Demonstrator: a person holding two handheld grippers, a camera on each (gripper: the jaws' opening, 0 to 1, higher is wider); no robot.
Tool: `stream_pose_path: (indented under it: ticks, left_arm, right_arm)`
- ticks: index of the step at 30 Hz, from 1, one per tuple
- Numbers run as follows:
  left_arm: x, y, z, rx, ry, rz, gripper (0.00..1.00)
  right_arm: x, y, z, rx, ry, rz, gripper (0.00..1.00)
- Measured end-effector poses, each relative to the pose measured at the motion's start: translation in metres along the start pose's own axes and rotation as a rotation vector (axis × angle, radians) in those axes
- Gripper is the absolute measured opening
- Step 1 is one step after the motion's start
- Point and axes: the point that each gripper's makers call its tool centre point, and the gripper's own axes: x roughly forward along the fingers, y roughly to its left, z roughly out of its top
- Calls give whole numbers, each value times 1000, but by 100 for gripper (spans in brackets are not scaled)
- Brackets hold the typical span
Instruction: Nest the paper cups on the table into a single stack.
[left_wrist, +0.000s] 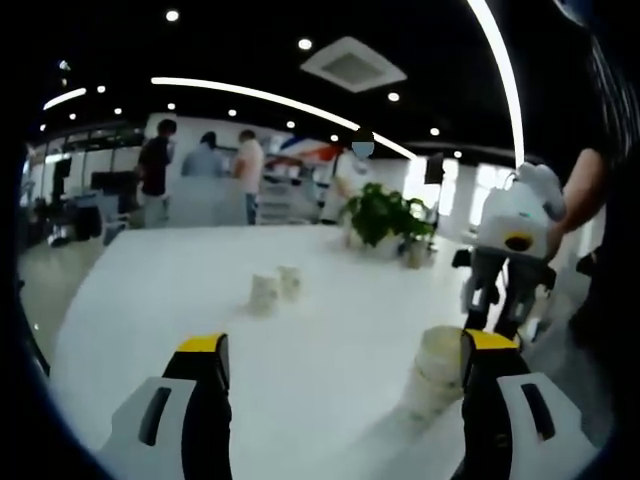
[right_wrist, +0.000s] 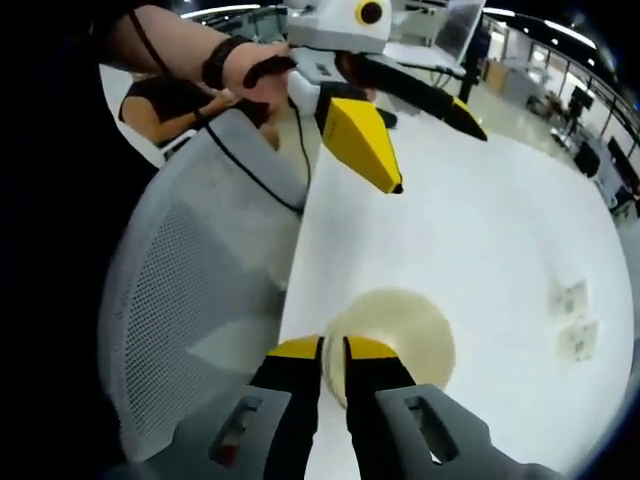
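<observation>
A tall paper cup (left_wrist: 432, 372), ridged like nested cups, stands near the white table's (left_wrist: 330, 400) front right. My left gripper (left_wrist: 345, 345) is open, and the cup sits just inside its right jaw. From above, my right gripper (right_wrist: 333, 352) is nearly closed, pinching the near rim of that cup (right_wrist: 395, 335). In the left gripper view, the right gripper (left_wrist: 492, 325) hangs jaws-down right behind the cup. Two small cups (left_wrist: 265, 293) (left_wrist: 290, 280) stand side by side farther out on the table, also seen as small cups (right_wrist: 568, 297) (right_wrist: 578, 340). The left gripper (right_wrist: 440, 160) reaches over the table, jaws apart.
A white mesh chair (right_wrist: 200, 300) stands against the table edge beside the cup. A potted plant (left_wrist: 385, 215) sits at the table's far end. A person's arm (right_wrist: 190, 70) holds the left gripper. Several people stand in the background (left_wrist: 205, 160).
</observation>
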Motion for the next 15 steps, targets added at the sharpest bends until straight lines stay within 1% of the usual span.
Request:
stream_pose_path:
  ticks: [8, 15]
  left_arm:
    - [1, -2, 0, -1, 3, -4, 94]
    - [1, -3, 2, 0, 2, -6, 94]
  right_arm:
    - [1, 2, -2, 0, 4, 3, 10]
    - [1, 3, -4, -8, 1, -10, 10]
